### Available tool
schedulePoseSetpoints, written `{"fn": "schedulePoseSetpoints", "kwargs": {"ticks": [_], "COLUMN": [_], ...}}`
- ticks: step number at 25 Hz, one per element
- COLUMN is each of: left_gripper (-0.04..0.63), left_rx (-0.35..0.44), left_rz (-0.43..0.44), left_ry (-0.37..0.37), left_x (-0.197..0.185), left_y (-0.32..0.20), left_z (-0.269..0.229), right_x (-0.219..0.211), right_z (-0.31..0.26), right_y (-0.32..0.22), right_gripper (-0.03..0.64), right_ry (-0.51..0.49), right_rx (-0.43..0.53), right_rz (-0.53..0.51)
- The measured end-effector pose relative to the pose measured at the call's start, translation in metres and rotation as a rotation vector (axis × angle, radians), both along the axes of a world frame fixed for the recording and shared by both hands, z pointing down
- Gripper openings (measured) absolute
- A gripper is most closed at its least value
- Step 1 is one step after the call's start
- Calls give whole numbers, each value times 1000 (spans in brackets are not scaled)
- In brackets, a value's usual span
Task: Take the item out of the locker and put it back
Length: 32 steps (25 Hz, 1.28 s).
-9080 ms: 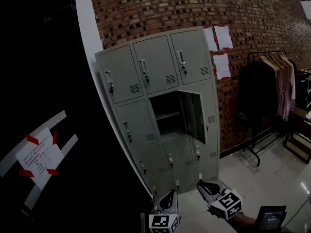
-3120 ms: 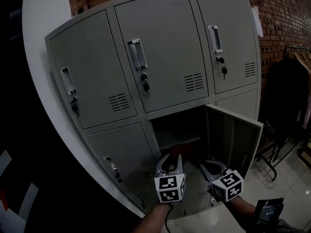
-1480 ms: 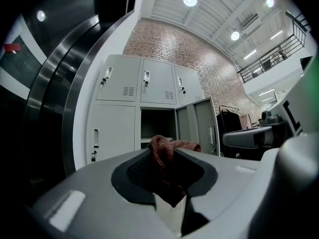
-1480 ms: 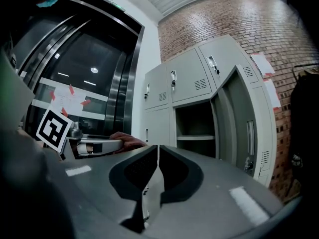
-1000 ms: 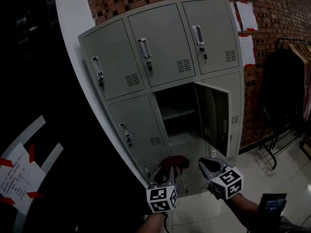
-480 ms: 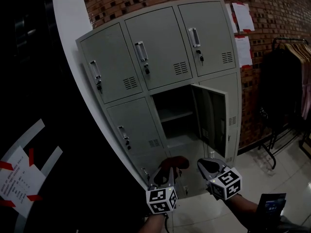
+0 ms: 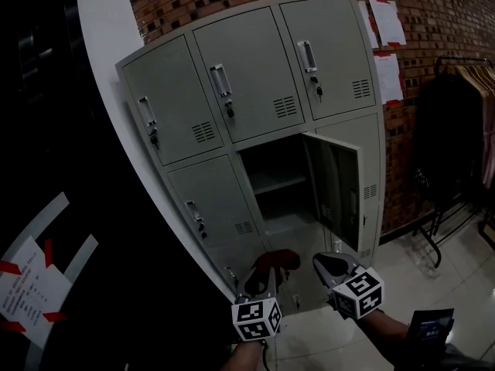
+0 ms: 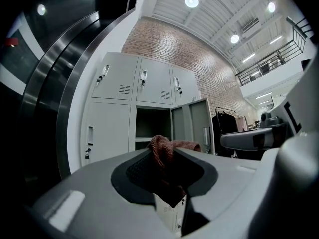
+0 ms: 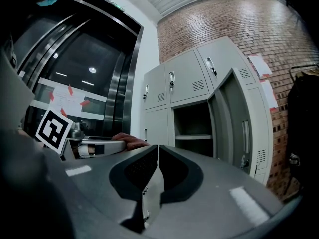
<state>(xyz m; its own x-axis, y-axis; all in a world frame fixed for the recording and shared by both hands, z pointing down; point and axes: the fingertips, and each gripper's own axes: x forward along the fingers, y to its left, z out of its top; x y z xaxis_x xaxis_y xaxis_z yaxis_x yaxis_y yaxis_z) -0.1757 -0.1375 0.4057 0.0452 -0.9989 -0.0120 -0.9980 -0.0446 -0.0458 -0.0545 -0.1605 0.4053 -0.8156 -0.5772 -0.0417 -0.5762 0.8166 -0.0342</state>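
Note:
A reddish-brown cloth (image 7: pixel 275 260) is bunched between the jaws of my left gripper (image 7: pixel 265 273), which is shut on it; in the left gripper view the cloth (image 8: pixel 162 149) bulges up out of the black pads. My right gripper (image 7: pixel 328 263) hangs beside it, shut, with nothing between its pads (image 9: pixel 144 168). Both are held level, some way in front of the grey locker bank (image 7: pixel 232 83). The open compartment (image 7: pixel 272 178) in the middle row shows a bare shelf, and its door (image 7: pixel 337 188) stands swung out to the right.
A clothes rack (image 7: pixel 458 122) with hanging garments stands at the right against the brick wall, which carries paper sheets (image 7: pixel 385 23). At the left are a white pillar (image 7: pixel 100 68) and dark lift doors with a taped notice (image 7: pixel 27 283). A dark device (image 7: pixel 430 329) lies bottom right.
Nine seconds ago both grippers were empty and far back; three seconds ago they were at the open compartment. Now the left gripper holds the cloth away from the locker. The last second shows hardly any motion.

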Motion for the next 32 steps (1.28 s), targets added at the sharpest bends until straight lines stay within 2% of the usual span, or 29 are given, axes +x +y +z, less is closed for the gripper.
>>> {"fn": "schedulePoseSetpoints", "kwargs": {"ticks": [13, 19, 26, 32], "left_gripper": [106, 106, 106, 106], "left_rx": [12, 24, 32, 43], "left_rz": [-79, -94, -61, -3], "left_ry": [-12, -16, -11, -6], "left_x": [32, 33, 17, -17], "left_y": [-25, -42, -89, -149], "left_z": [-4, -10, -7, -10], "right_x": [25, 26, 10, -23], "right_z": [6, 0, 7, 4], "right_y": [-29, -45, -87, -142], "right_gripper": [2, 2, 2, 2], "right_ry": [-20, -17, 2, 13], "right_rx": [-6, 8, 7, 29], "right_rz": [-90, -112, -80, -18]}}
